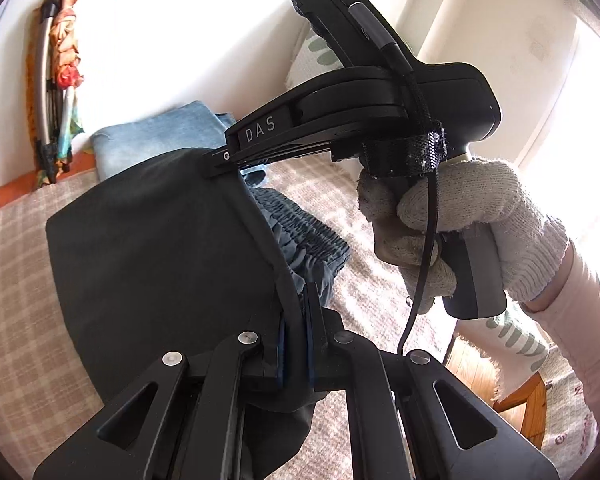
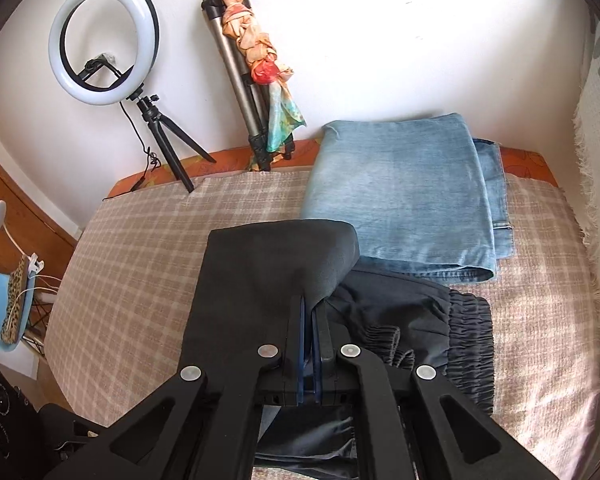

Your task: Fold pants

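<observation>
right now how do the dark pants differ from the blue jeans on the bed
The dark pants are near-black, with a gathered elastic waistband; the blue jeans are faded light denim. The dark pants are mid-fold, one layer lifted by the right tool and the left tool; the blue jeans lie folded flat, untouched, nearer the wall. Both rest on the checked bed cover.

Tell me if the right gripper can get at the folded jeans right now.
Probably not as things stand. The right gripper is shut on the dark pants, so its jaws are occupied. The folded jeans lie just beyond on the bed, otherwise unobstructed.
</observation>
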`<state>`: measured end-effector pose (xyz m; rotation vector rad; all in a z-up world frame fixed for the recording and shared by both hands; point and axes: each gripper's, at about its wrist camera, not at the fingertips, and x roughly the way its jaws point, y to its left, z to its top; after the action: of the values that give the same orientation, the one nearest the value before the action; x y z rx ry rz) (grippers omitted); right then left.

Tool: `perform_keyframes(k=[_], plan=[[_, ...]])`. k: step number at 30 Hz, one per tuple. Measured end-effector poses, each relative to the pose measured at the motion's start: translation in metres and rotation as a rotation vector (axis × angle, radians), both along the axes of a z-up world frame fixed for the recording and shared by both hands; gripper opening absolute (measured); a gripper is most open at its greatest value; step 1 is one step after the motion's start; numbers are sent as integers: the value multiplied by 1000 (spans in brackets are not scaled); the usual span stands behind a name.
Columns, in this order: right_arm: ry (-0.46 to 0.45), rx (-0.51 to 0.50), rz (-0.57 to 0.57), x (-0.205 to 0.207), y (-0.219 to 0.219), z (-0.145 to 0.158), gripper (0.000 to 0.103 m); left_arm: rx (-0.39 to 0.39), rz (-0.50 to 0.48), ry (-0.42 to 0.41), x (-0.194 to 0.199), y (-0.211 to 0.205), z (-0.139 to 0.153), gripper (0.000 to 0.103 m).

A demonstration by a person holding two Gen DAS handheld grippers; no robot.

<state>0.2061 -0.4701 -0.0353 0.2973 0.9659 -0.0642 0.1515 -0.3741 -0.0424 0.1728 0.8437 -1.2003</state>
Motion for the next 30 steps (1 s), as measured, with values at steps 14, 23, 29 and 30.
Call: perform_keyframes(k=[14, 23, 29, 30], plan=[[36, -23, -120, -29, -81, -43, 0, 26, -79, 79, -20, -52, -28, 15], [61, -29, -174, -31, -108, -73, 0, 78, 36, -45, -2, 37, -11, 32], [76, -99, -221, -38, -116, -71, 7, 148, 162, -26, 31, 87, -31, 33], [57, -89, -229, -42, -117, -66, 8, 157, 171, -10, 33, 92, -36, 33]])
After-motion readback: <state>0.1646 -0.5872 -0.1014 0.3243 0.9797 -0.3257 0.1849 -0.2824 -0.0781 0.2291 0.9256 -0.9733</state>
